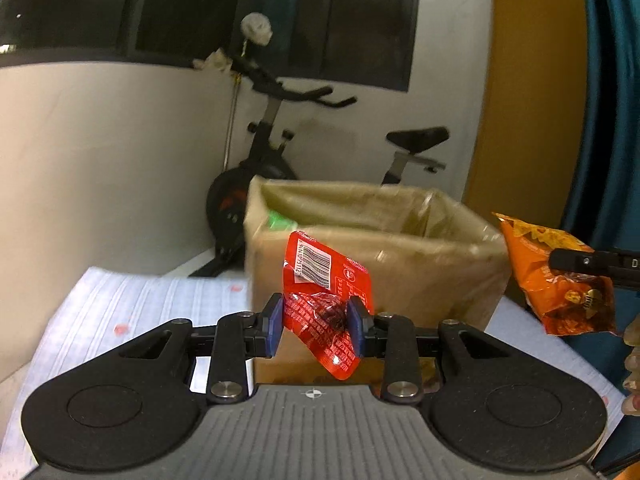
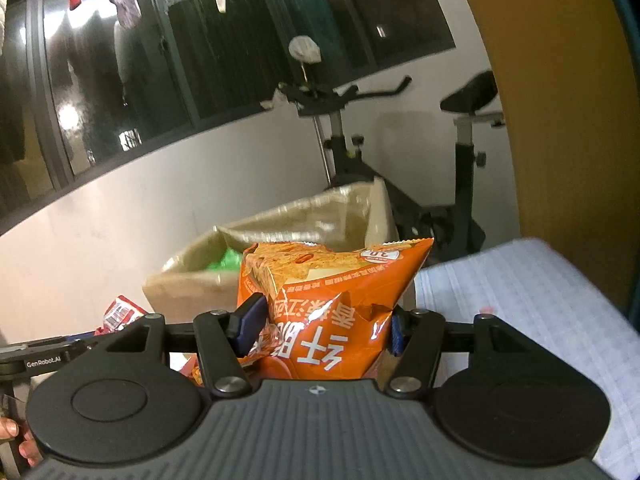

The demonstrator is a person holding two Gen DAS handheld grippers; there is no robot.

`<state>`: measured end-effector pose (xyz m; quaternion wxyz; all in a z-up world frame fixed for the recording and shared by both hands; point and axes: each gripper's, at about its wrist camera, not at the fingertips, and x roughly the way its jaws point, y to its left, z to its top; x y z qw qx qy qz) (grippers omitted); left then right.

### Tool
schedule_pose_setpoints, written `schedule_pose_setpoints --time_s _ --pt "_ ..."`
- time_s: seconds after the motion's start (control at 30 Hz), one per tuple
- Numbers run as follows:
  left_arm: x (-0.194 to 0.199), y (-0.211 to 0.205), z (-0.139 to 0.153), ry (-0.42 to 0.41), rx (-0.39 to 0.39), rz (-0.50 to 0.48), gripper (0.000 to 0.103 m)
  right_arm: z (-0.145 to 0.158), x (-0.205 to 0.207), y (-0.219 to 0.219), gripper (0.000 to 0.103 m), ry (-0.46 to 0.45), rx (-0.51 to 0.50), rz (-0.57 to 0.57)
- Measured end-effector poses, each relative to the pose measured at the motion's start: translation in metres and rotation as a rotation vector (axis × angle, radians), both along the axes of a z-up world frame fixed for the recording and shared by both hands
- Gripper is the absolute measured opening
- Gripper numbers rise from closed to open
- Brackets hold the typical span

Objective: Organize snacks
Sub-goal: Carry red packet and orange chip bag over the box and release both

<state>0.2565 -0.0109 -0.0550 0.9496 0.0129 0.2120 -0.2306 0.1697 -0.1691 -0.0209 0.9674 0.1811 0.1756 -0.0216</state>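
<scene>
My left gripper (image 1: 316, 322) is shut on a small red snack packet (image 1: 324, 280) with a white barcode label, held up in the air in front of an open cardboard box (image 1: 400, 264). The right gripper (image 2: 322, 328) is shut on an orange crisp bag (image 2: 328, 292), its blue pads (image 2: 250, 322) pressing both sides. That orange bag (image 1: 560, 280) also shows at the right edge of the left wrist view. The red packet (image 2: 120, 312) appears low left in the right wrist view. The box (image 2: 192, 276) holds something green (image 2: 228, 258).
The box stands on a surface covered by a pale blue striped cloth (image 1: 132, 304). An exercise bike (image 1: 264, 160) stands behind the box against a white wall. A tan panel (image 1: 532, 100) and a teal curtain (image 1: 612, 120) are at the right. A hand (image 2: 16, 440) grips the left tool.
</scene>
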Motion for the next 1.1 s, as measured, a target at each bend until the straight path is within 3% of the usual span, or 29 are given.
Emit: schedule_pose_setpoints --time_s 0.3,0.57,0.9,1.1 --pt "0.018 -0.028 0.023 -0.058 -0.017 -0.052 0.035 0.023 0.021 -0.016 0.061 -0.053 -0.029 -0.003" --pt "0.051 -0.053 0.037 -0.092 -0.018 -0.071 0.035 0.036 0.070 -0.029 0.061 -0.082 -0.091 -0.005" --pt "0.109 -0.077 0.030 -0.035 0.041 -0.008 0.035 0.020 0.167 -0.019 0.061 -0.031 -0.195 0.062" --pt "0.123 -0.077 0.020 0.016 0.064 0.025 0.036 -0.002 0.198 -0.003 0.061 0.069 -0.224 0.121"
